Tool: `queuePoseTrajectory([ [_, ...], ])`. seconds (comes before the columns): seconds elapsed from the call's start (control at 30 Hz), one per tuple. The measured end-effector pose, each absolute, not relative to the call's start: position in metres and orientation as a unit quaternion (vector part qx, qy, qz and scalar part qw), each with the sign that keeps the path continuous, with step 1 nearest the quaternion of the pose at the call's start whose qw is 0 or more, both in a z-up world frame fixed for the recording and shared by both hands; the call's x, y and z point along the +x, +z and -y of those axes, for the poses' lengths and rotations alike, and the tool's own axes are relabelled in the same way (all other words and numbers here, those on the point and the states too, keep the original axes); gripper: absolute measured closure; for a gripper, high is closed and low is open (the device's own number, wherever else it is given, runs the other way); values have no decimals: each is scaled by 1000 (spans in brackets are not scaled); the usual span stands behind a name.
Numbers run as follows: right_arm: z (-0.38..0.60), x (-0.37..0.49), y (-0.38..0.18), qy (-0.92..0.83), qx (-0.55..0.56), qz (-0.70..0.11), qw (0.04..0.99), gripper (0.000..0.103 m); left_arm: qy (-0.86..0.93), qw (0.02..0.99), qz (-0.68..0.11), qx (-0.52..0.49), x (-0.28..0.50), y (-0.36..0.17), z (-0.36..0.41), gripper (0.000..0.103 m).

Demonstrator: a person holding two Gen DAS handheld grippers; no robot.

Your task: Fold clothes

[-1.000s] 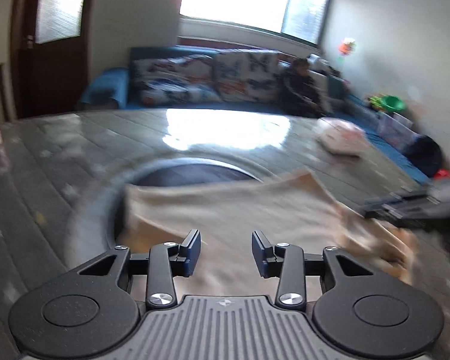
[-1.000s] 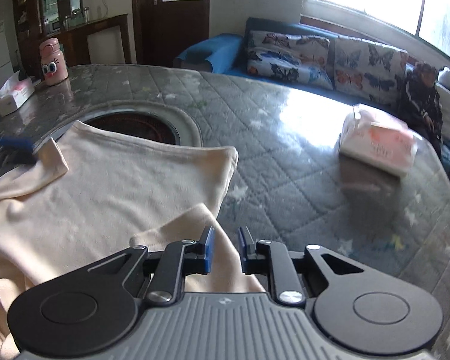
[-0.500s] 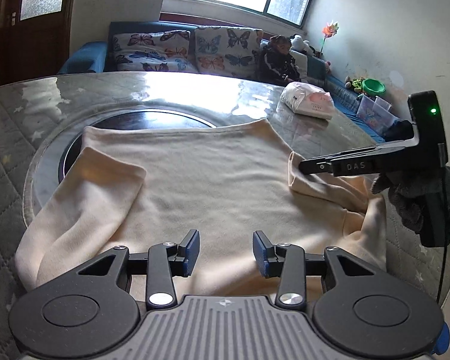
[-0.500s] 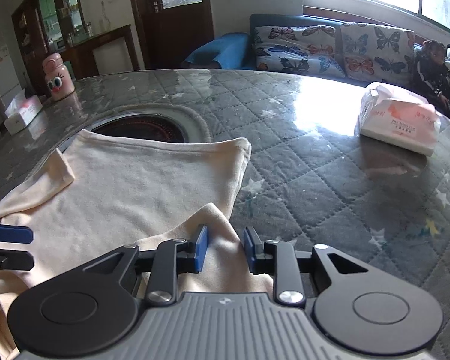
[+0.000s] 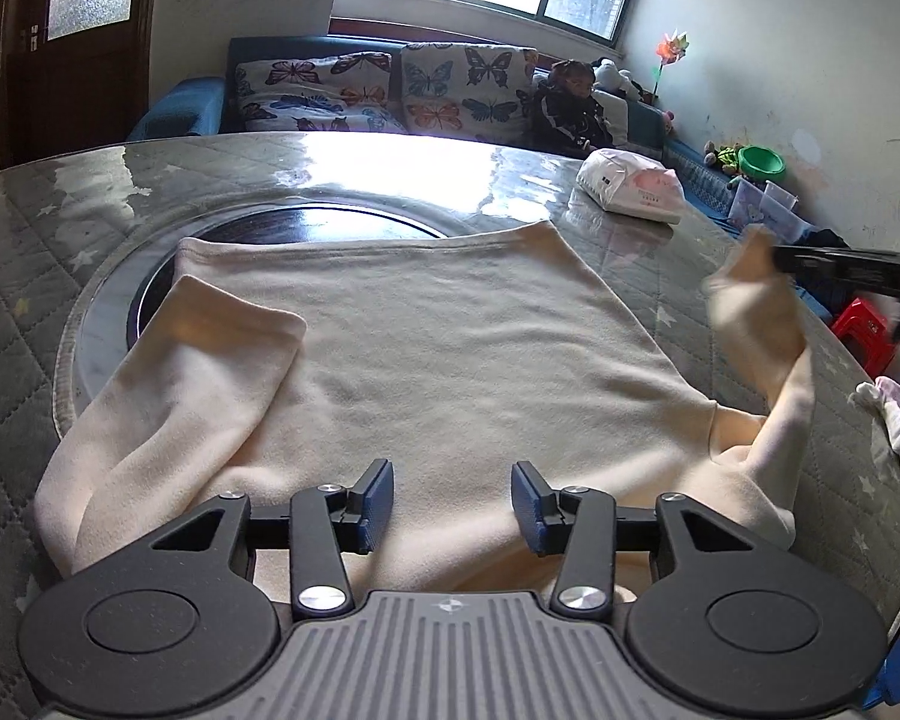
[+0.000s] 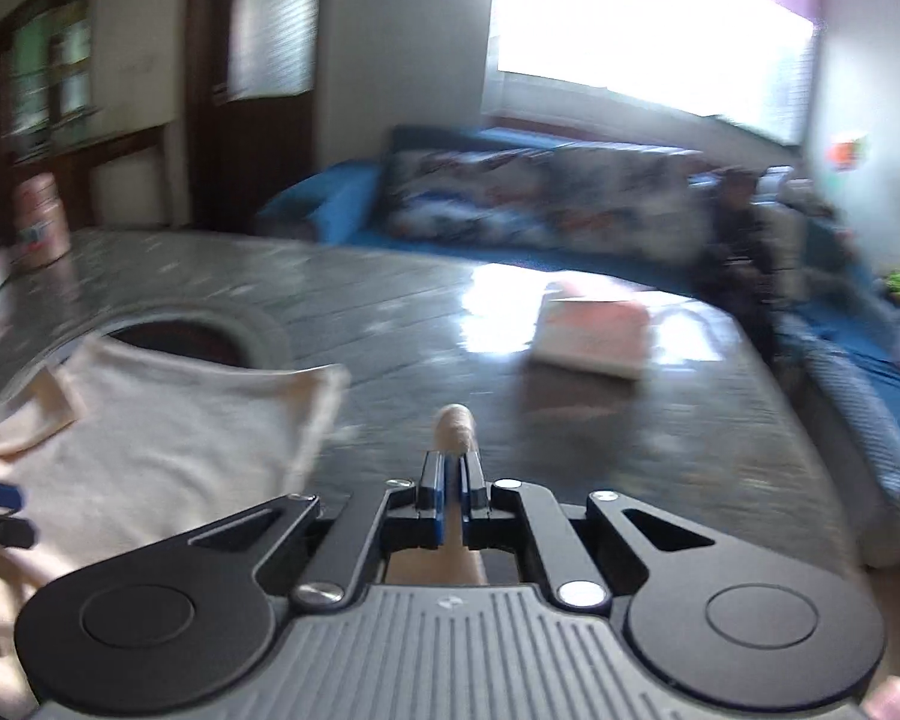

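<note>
A cream long-sleeved shirt (image 5: 426, 348) lies flat on the grey quilted table, hem toward the far side. Its left sleeve (image 5: 198, 372) is folded over the body. My left gripper (image 5: 452, 501) hovers open over the near edge of the shirt, nothing between its fingers. My right gripper (image 6: 452, 477) is shut on the right sleeve cuff (image 6: 457, 425), which pokes out past the fingertips. In the left wrist view the right gripper (image 5: 780, 259) holds that right sleeve (image 5: 762, 324) lifted off the table at the right. The right wrist view is blurred.
A pack of tissues (image 5: 633, 185) lies on the far right of the table (image 5: 18, 300). A small white and pink cloth (image 5: 888, 420) sits at the right edge. A dark round inset (image 5: 306, 222) lies under the shirt's hem. A pink bottle (image 6: 39, 222) stands far left. A sofa is behind.
My right gripper has shut on the right sleeve cuff and lifted it up and outward to the right. The left gripper stays open over the shirt's near edge.
</note>
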State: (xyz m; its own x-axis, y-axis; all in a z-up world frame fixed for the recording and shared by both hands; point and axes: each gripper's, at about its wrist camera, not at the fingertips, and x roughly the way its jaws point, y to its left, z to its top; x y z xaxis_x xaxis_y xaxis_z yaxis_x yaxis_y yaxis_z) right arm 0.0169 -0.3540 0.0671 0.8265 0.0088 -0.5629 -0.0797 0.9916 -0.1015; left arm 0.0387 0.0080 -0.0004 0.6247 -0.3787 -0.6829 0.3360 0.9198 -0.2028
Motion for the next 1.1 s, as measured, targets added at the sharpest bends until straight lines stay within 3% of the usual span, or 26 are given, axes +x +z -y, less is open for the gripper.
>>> queuePoseTrajectory([
  [0.2,385,-40,65,-73,-49,-285,955,99,-203,901,-382,-16,33,0,-6,54],
  [0.57,427,-97,13,-166,9,-350,922,95,-206,903,-378,4,6,6,-18,52],
  [0.9,355,-92,50,26,-22,-327,944,92,-258,903,-341,38,-32,26,-13,52],
  [1.1,284,-84,52,172,-69,-340,922,84,-269,898,-343,65,-37,15,-7,54],
])
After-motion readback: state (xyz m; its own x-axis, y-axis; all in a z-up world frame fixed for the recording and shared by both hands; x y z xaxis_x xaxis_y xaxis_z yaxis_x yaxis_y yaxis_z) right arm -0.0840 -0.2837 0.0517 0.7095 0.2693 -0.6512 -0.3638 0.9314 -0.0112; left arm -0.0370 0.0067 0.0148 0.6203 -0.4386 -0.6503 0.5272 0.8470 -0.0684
